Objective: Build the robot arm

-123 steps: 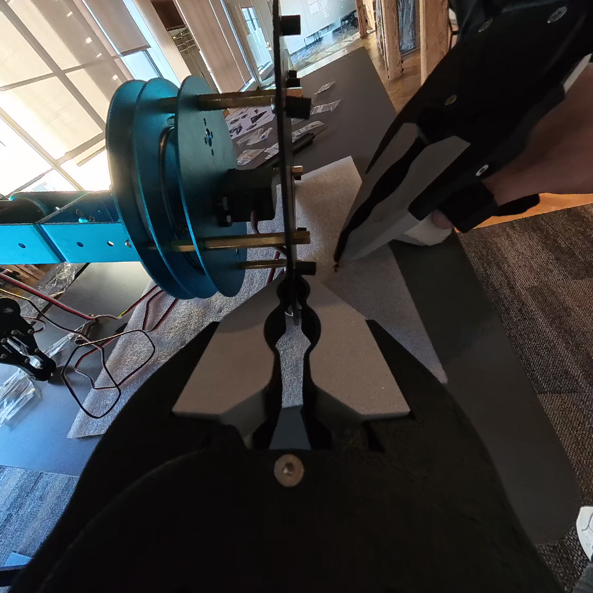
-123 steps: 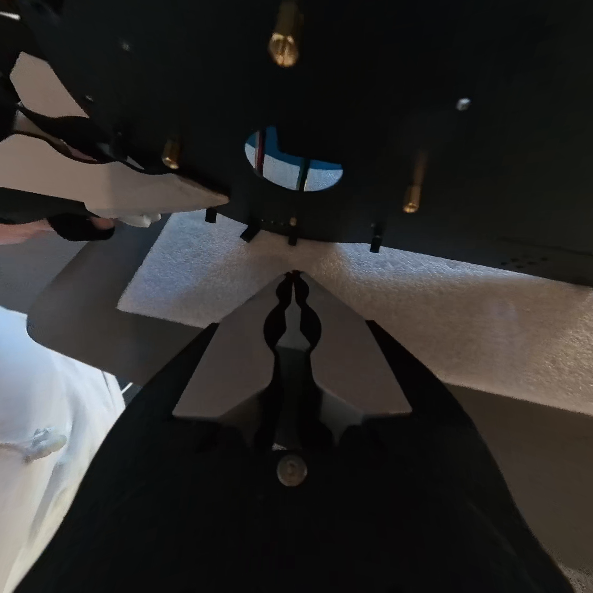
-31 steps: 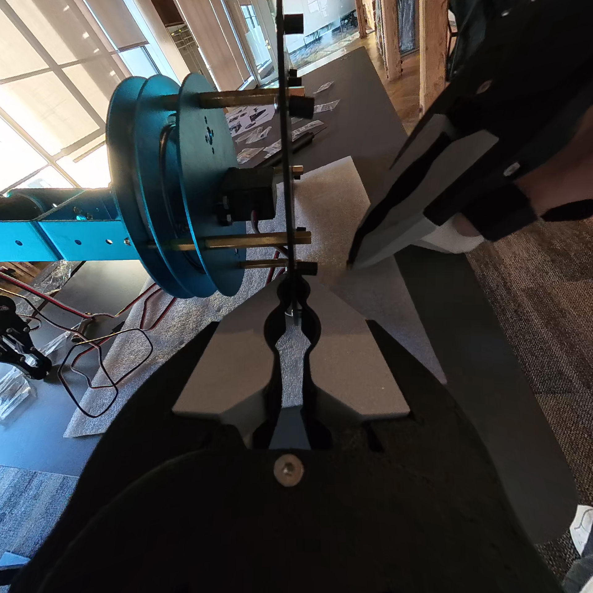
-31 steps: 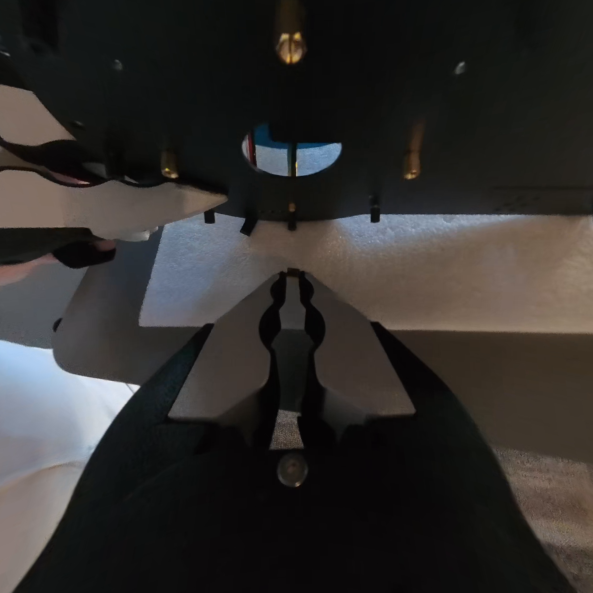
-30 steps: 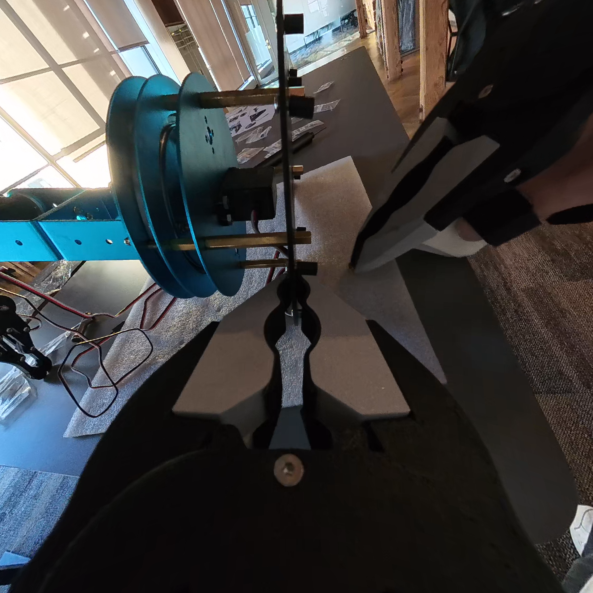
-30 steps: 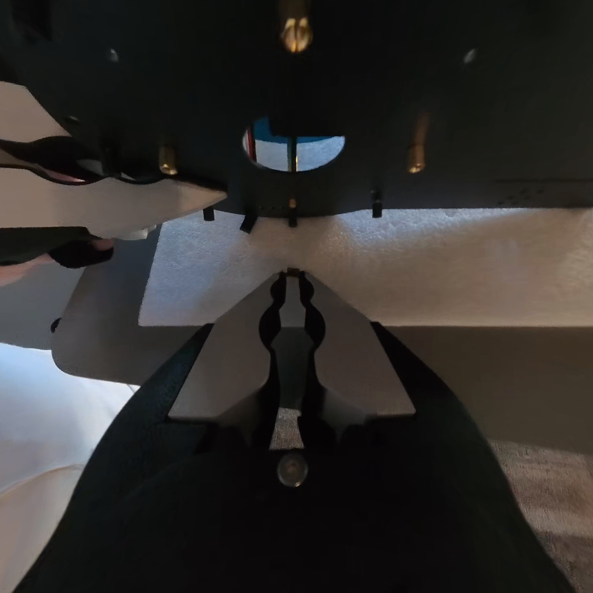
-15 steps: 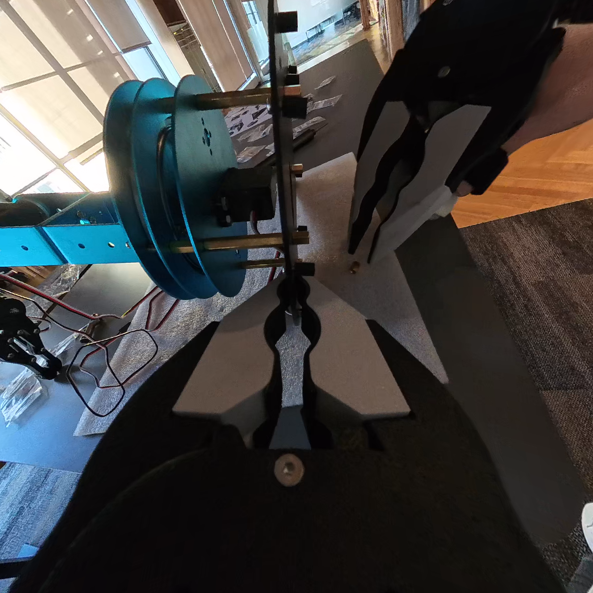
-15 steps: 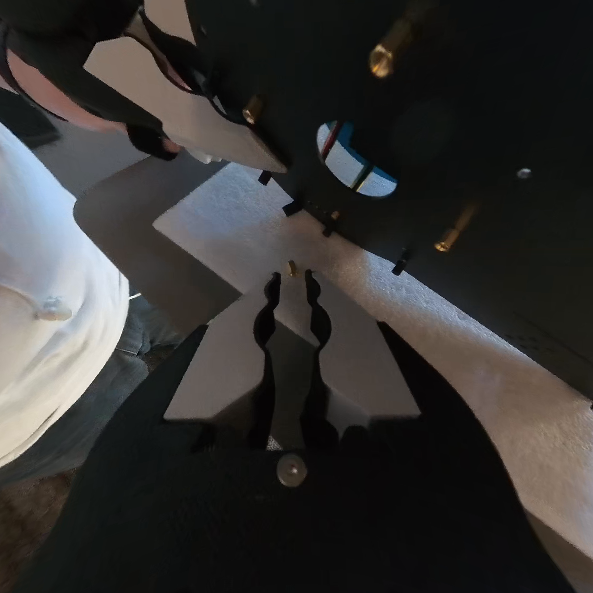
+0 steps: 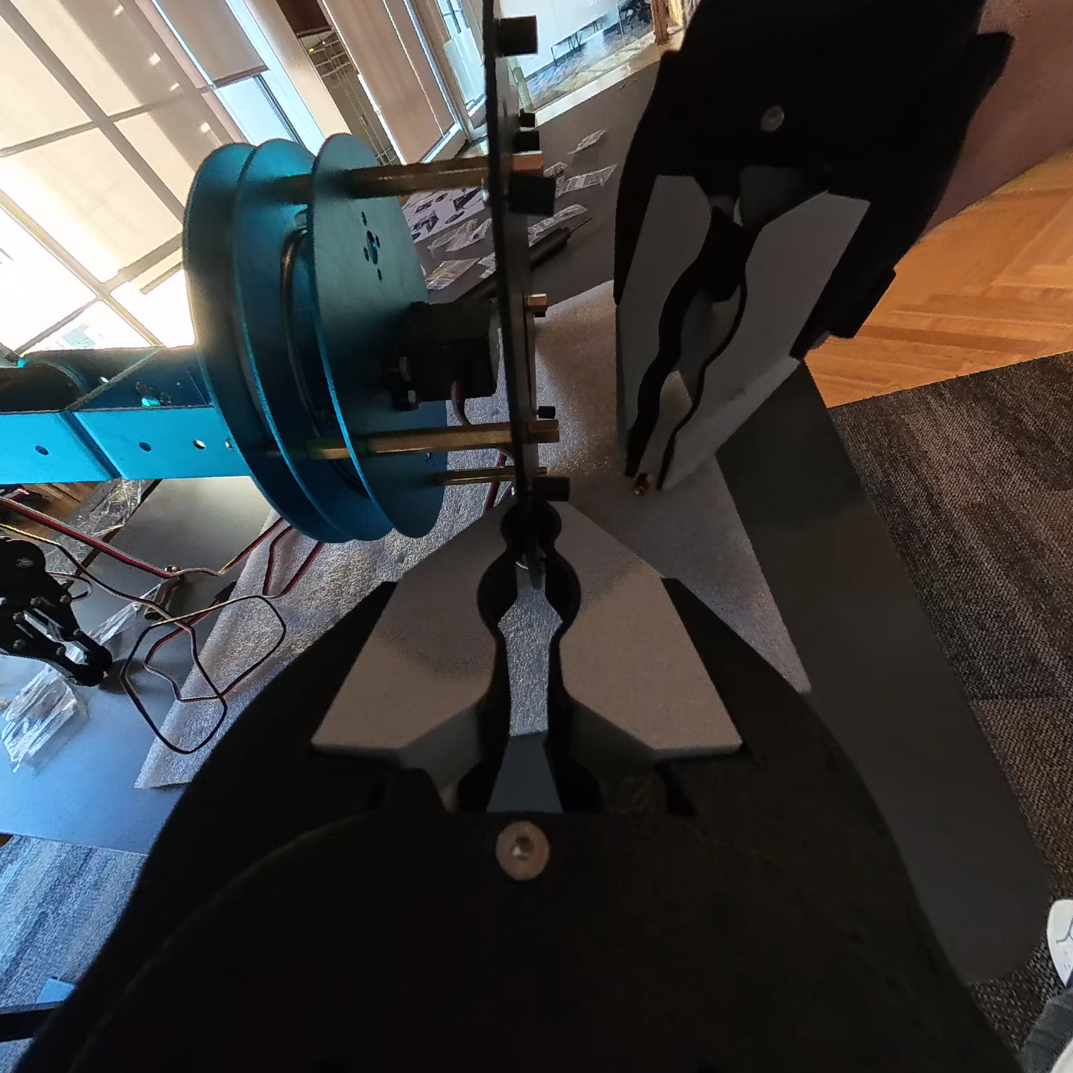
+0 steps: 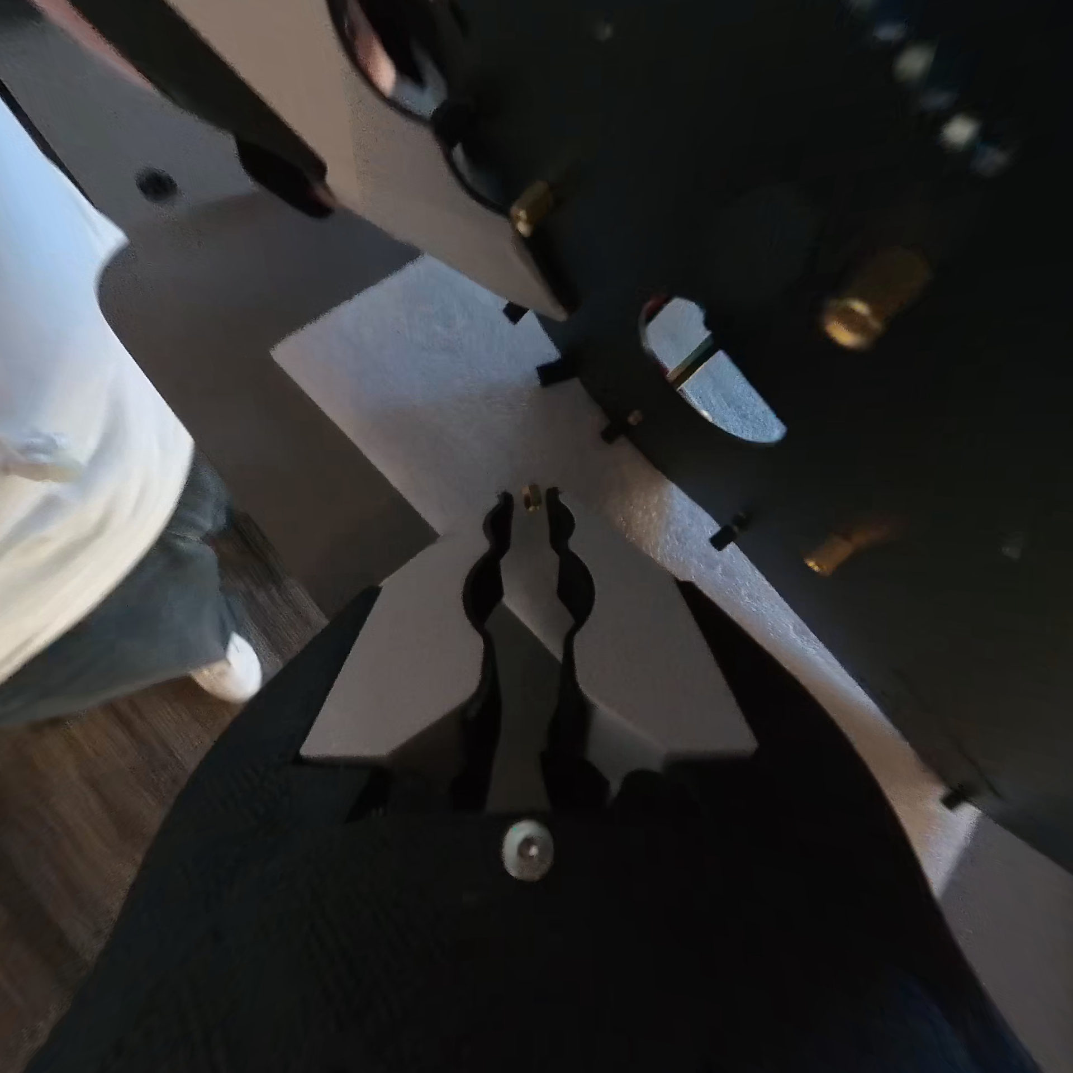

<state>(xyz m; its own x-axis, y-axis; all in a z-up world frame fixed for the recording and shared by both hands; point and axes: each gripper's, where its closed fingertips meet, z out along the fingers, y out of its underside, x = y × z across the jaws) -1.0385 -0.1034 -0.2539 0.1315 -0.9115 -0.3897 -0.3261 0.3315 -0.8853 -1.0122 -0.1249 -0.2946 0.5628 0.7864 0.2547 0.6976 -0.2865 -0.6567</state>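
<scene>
Left claw (image 9: 529,560) pinching black plate (image 9: 504,302) edge.
Right claw (image 10: 529,494) spread w/ small brass nut (image 10: 530,497) btwn tips, on white foam sheet (image 10: 441,371).

Left wrist view faces the plate (image 9: 504,244) edge-on, close; right wrist view faces its flat side (image 10: 842,441), close. Both show the foam (image 9: 685,534).

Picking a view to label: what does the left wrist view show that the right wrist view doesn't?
Left only: blue discs, blue beam, loose wires, windows.
Right only: a person's white shirt, the black plate's round opening.
Both: left gripper shut on the plate's edge, right gripper open over a brass nut on white foam.
</scene>
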